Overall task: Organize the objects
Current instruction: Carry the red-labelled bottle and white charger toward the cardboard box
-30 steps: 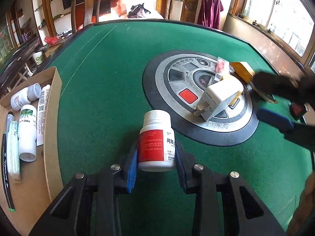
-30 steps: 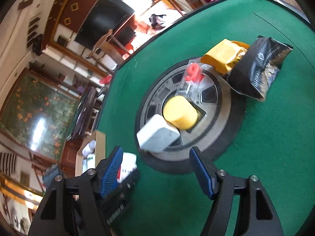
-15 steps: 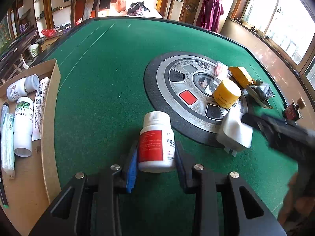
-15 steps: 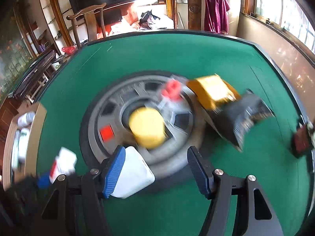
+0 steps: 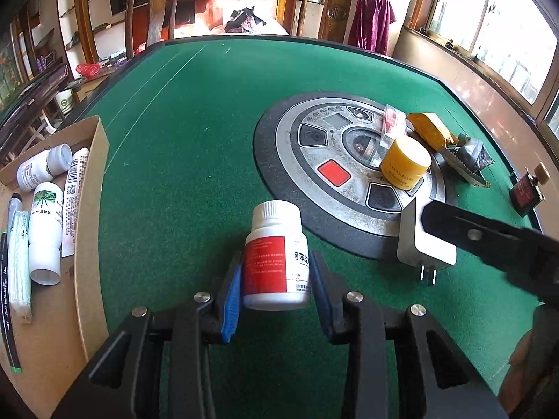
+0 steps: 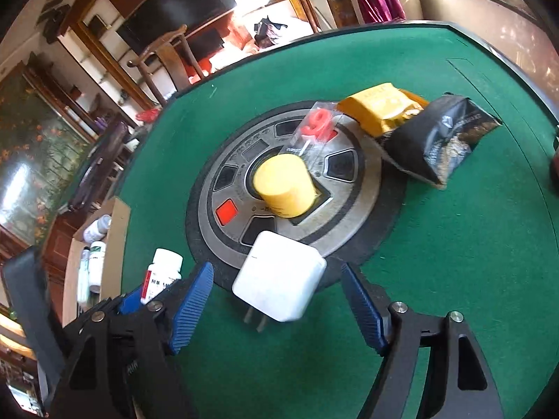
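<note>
My left gripper [image 5: 276, 289] is shut on a white pill bottle [image 5: 276, 258] with a red label, held upright over the green table [image 5: 181, 146]; the bottle also shows in the right wrist view [image 6: 162, 276]. My right gripper [image 6: 279, 309] is open, its jaws on either side of a white plug adapter [image 6: 279, 276] that lies at the edge of the round centre panel [image 6: 353, 206]. The adapter [image 5: 424, 241] also shows in the left wrist view, partly covered by the right gripper's finger [image 5: 482, 234].
A cardboard tray [image 5: 91, 216] at the left holds bottles, a tube and pens. On the panel are a yellow jar [image 6: 284, 188] and a red "9" candle packet [image 6: 316, 127]. A yellow packet [image 6: 380, 106] and black bag [image 6: 440, 139] lie beyond. A small dark red item [image 5: 525, 192] sits at the right edge.
The white adapter was dragged from the middle of the panel to its near edge, uncovering the yellow jar. My right gripper now straddles it, open. The left gripper kept holding the bottle.
</note>
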The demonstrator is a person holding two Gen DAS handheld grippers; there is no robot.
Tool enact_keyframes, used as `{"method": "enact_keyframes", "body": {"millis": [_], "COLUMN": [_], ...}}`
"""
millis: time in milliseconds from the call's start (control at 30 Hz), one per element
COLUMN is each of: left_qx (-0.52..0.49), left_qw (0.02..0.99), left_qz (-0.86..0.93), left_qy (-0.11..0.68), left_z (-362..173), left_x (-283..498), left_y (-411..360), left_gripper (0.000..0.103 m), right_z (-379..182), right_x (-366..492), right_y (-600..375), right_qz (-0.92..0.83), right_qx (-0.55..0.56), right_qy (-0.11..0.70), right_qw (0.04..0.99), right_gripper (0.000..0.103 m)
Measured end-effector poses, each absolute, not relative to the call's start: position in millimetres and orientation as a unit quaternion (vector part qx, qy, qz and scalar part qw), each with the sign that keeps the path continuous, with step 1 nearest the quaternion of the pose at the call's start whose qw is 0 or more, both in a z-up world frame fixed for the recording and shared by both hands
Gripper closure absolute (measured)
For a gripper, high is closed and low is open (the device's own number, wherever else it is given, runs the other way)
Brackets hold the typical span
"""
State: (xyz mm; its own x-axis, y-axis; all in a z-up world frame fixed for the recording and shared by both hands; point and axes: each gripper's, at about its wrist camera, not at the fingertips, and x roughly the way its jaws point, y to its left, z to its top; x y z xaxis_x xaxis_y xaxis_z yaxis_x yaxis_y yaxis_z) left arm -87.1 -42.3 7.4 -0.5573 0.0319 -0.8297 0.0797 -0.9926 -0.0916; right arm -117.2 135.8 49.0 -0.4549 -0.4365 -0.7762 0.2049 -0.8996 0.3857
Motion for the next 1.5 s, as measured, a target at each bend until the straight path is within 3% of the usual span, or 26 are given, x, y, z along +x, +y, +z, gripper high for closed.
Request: {"method": "enact_keyframes", "body": {"millis": [200,267,367,567,600,633,667,1500], "left_qx": [0.471,0.47,0.47,0.468,0.466,0.463,0.462,0.431], "left_qw": [0.011,0.013,0.013,0.007,0.008,0.003,0.003,0.005], "left_qz": [-0.88,-0.881,-0.882,-0.884,-0.885,-0.886,-0.887,-0.902], "left_qy": [0.064,0.056,0.044,0.009,0.003,0.006,0.004,0.004], "left_z": [7,7,6,3,2,3,5,20], "left_x": [-86,-87,-86,-86,-85,-84,-84,-76], "left_y": [-44,-42,-38,-22,-20,-20,-20,-23], "left_gripper": [0.068,0.068,0.067,0.049,0.051,0.068,0.07,0.07], "right_z": [39,40,43,43,41,40,39,56], "right_x": [-118,-113,-106,-95,-93,-93,-95,-84], "right_y": [108,109,120,146,146,147,144,121], "right_qz": [-0.856,-0.866,-0.862,-0.863,-0.864,-0.864,-0.865,-0.877], "right_qx": [0.494,0.479,0.475,0.46,0.457,0.457,0.455,0.425], "right_qy": [-0.027,0.011,0.03,0.059,0.062,0.061,0.065,0.045], "right_qw": [0.147,0.143,0.176,0.201,0.202,0.2,0.2,0.222], "right_gripper": [0.023,0.038,0.042,0.042,0.042,0.042,0.042,0.042]}}
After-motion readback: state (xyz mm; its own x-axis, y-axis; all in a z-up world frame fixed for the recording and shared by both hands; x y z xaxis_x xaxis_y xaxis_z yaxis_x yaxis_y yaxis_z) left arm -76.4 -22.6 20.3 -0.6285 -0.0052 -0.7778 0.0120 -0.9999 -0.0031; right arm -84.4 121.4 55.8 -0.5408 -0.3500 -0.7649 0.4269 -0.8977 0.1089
